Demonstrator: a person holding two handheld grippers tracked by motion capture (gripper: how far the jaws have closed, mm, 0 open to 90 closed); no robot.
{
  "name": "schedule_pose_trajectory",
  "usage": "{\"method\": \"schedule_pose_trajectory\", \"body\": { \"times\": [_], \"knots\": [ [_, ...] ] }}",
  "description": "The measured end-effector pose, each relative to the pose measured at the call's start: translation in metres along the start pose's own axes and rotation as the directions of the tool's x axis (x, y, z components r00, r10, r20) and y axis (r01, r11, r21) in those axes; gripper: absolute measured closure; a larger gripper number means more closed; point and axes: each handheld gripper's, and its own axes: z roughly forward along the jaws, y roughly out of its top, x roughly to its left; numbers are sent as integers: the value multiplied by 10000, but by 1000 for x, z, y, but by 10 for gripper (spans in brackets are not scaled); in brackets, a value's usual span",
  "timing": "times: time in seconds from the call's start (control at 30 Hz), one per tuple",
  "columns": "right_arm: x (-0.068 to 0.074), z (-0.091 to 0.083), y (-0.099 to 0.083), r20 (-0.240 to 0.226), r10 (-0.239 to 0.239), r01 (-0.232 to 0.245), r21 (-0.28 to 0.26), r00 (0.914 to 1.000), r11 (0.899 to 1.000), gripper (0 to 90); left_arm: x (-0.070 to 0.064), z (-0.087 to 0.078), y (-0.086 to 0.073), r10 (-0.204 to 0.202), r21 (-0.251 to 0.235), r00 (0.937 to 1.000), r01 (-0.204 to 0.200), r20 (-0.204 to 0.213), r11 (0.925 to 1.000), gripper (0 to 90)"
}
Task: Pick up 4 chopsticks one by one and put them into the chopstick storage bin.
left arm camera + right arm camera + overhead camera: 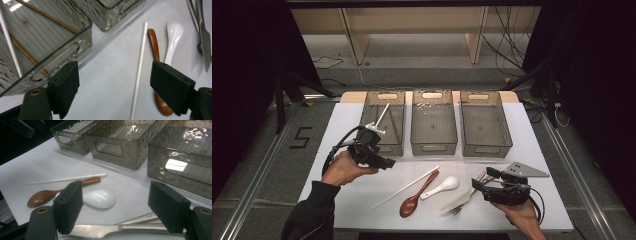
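— Nearest the lens, in the left gripper view: two matte black blocky pads, spread wide, nothing between them. Below the gap, white table cover [110, 75], smooth and bare.

— And over there?

— Same on the right gripper [482, 187]: square black pads set far apart, empty. Right under them, a steel knife [105, 230], flat, dull grey, serrated along one edge, lying crosswise, with a second steel handle angling off behind it. Touching or just above, cannot tell.

— Materials of the rest?

— Glossy white ceramic spoon [98, 198], rounded bowl toward the right gripper. Reddish-brown wooden spoon [43, 196], polished, beside it. Thin white chopstick [65, 179], straight, lying just past both, close along the wooden handle. All flat on the cover, between the two hands.

— Bins?

— Three smoky clear plastic bins [434, 122], rectangular, rippled hammered-looking walls, cut-out handles, set side by side along the far edge.

— Position of the left gripper [379, 161]?

— Held off the cover, just in front of the left bin [383, 122], well apart from the loose chopstick.

— Anything caught from one angle alone?

— From the left gripper view: two brown wooden chopsticks [50, 17] on the ribbed floor of the left bin, plus a white one [10, 42] leaning there. From above: the brown pair too faint to make out, the white one plain, a fork [462, 202] lying tines-down beside the right gripper.
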Motion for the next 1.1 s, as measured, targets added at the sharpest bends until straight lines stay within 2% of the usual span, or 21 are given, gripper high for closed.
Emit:
{"method": "schedule_pose_trajectory", "body": {
  "times": [0.13, 0.33, 0.5, 0.63, 0.77, 0.83, 0.87, 0.9, 0.93, 1.07, 1.1],
  "knots": [
    [0, 0, 0, -2, -30, 30, 0, 10000, 10000, 285, -8, 10, 0, 268, 586, 9996, -272, 75, 9979, 250],
    [1, 1, 0, 2, -36, 36, 26, 10000, 10000, 285, -23, 31, 3, 659, 1252, 9977, -675, 170, 9898, 285],
    [1, 0, 0, 7, 0, 0, 43, 10000, 10000, 285, -33, 46, 6, 993, 1717, 9948, -1018, 232, 9799, 320],
    [1, 1, 0, -2, -34, 34, 40, 10000, 10000, 285, -38, 58, 8, 1289, 2175, 9913, -1315, 265, 9672, 356],
    [1, 1, 0, -2, -32, 32, 33, 10000, 10000, 285, -42, 70, 9, 1290, 2426, 9908, -1351, 409, 9607, 396],
    [0, 0, 0, 3, -17, 17, 39, 10000, 10000, 285, -43, 75, 9, 1438, 2633, 9881, -1533, 550, 9525, 421],
    [0, 0, 0, -6, -13, 13, 36, 10000, 10000, 285, -44, 78, 9, 1409, 2655, 9886, -1501, 533, 9524, 428],
    [0, 0, 0, -3, -14, 14, 39, 10000, 10000, 285, -44, 80, 10, 1472, 2750, 9874, -1575, 577, 9485, 438],
    [0, 0, 0, -7, -22, 22, 32, 10000, 10000, 285, -45, 82, 10, 1462, 2758, 9873, -1579, 626, 9482, 455],
    [0, 0, 0, -5, -18, 18, 35, 10000, 10000, 285, -47, 88, 10, 1580, 3002, 9851, -1712, 679, 9384, 496],
    [1, 0, 0, 2, -8, 8, 46, 10000, 10000, 285, -48, 90, 9, 1560, 2974, 9855, -1691, 672, 9397, 506]
  ]
}}
